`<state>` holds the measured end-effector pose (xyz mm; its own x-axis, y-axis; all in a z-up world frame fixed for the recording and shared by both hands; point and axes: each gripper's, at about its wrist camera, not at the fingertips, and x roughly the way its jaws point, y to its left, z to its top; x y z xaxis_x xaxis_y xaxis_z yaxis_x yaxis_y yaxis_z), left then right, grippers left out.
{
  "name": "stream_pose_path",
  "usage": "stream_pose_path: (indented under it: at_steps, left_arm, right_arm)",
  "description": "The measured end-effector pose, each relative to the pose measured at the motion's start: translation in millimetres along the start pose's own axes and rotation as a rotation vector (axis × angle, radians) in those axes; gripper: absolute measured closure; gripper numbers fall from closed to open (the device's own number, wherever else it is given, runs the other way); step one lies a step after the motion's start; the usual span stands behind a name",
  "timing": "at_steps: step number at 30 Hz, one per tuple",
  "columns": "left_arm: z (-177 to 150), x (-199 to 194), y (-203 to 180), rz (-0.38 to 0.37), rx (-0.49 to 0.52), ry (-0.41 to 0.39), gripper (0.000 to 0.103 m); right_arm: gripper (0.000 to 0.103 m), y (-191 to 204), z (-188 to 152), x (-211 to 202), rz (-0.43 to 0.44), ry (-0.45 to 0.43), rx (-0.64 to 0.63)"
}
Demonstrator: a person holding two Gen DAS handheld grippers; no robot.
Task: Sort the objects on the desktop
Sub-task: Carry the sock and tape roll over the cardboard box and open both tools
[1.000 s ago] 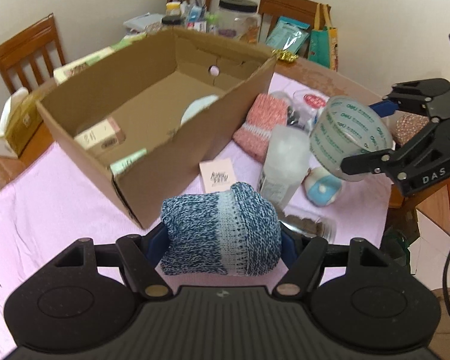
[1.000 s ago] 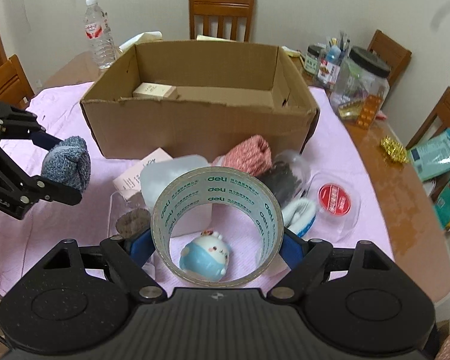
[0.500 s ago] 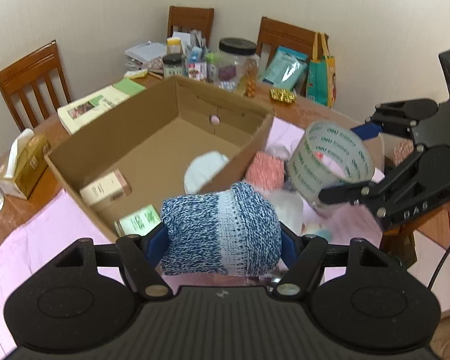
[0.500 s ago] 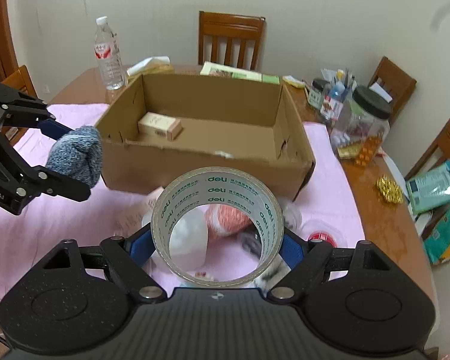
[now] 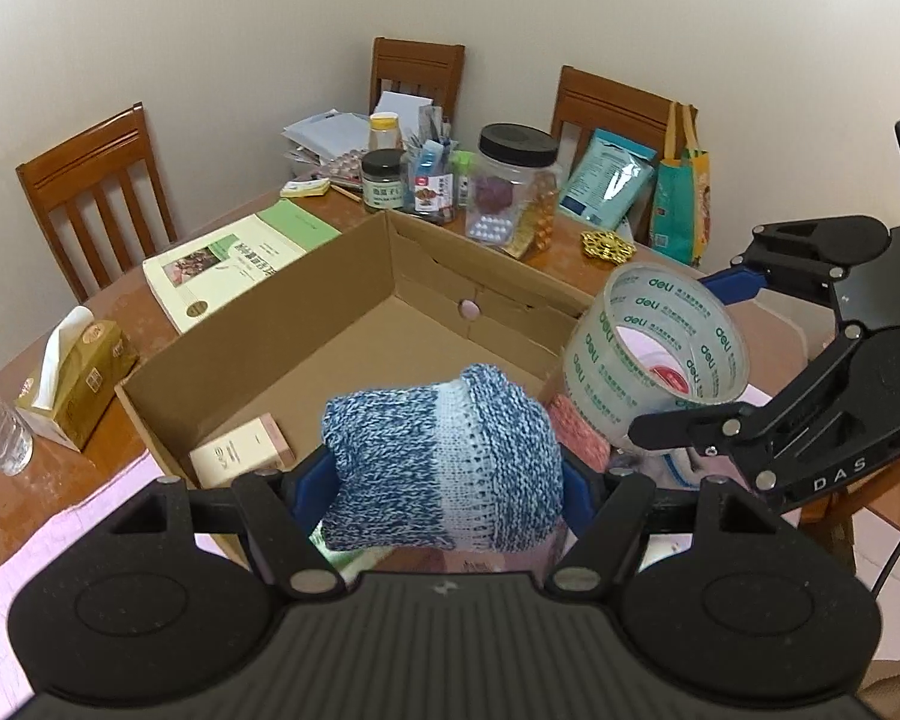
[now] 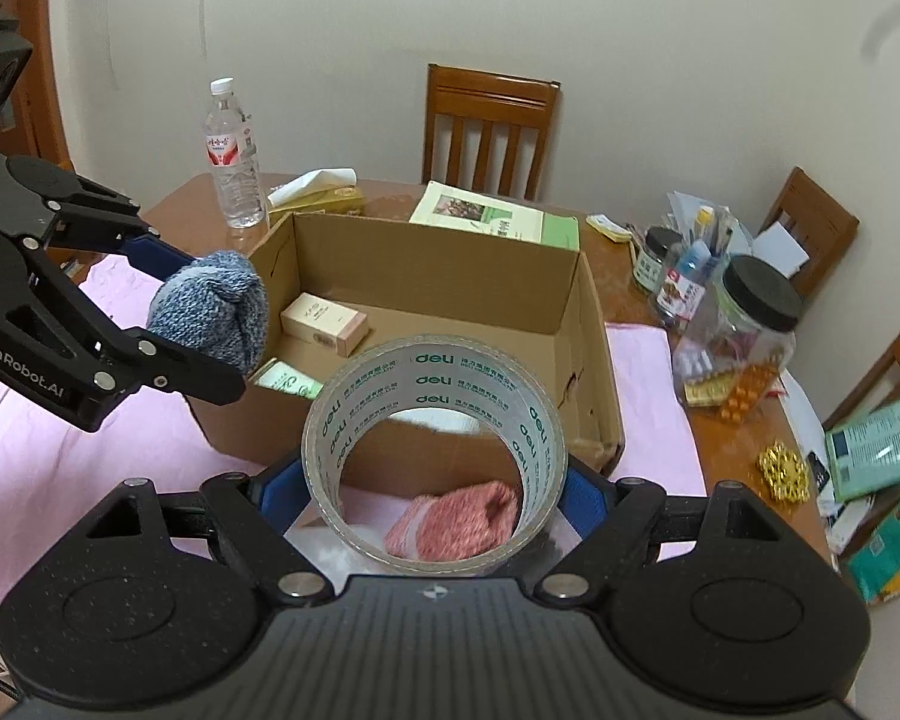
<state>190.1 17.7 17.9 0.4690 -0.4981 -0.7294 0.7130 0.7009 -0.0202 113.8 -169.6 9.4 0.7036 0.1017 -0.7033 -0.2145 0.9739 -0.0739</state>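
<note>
Blue knit sock (image 5: 444, 468) is clamped in the left gripper (image 5: 444, 495) above the box's (image 5: 306, 324) near wall, hiding part of the floor. The right gripper (image 6: 435, 498) pinches the tape (image 6: 435, 456); a pink sock (image 6: 456, 519) shows through its ring.

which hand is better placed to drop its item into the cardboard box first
Left. The left gripper holds the blue knitted sock at the open cardboard box's rim, beside its opening. The right gripper, with the clear tape roll, sits before the box's near wall.
</note>
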Motion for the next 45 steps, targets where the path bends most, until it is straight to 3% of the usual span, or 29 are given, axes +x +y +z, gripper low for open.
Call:
stream_pose_path:
  at_steps: [11,20,25,28,34,35,37,45]
  left_arm:
    - [22.7,28.7,9.0,0.056,-0.052,0.005,0.030]
    - [27.5,52.9,19.7,0.107,-0.117,0.040,0.021]
    - [22.6,52.3,22.3,0.125,-0.147,0.052,0.020]
    - [20.8,48.8,22.0,0.149,-0.156,0.050,0.013]
    - [17.0,38.9,21.6,0.175,-0.177,0.041,0.012]
    - [16.3,37.7,21.2,0.178,-0.179,0.042,0.012]
    - [15.0,35.8,20.0,0.182,-0.181,0.044,0.011]
    - [8.7,31.8,13.3,0.187,-0.191,0.047,0.011]
  right_arm:
    - [0.016,-26.3,26.5,26.2,0.042,-0.013,-0.072]
    - [0.016,-44.6,41.1,51.5,0.074,-0.009,-0.109]
    - [0.016,-51.1,44.7,66.2,0.098,0.004,-0.125]
    - [0.016,-52.9,47.8,74.8,0.110,0.014,-0.131]
    - [0.016,-53.4,53.1,94.2,0.100,0.043,-0.147]
    - [0.014,-53.5,53.8,96.9,0.094,0.048,-0.148]
    - [0.001,-53.3,54.5,96.7,0.091,0.033,-0.152]
    - [0.000,-55.1,51.4,86.3,0.102,0.006,-0.152]
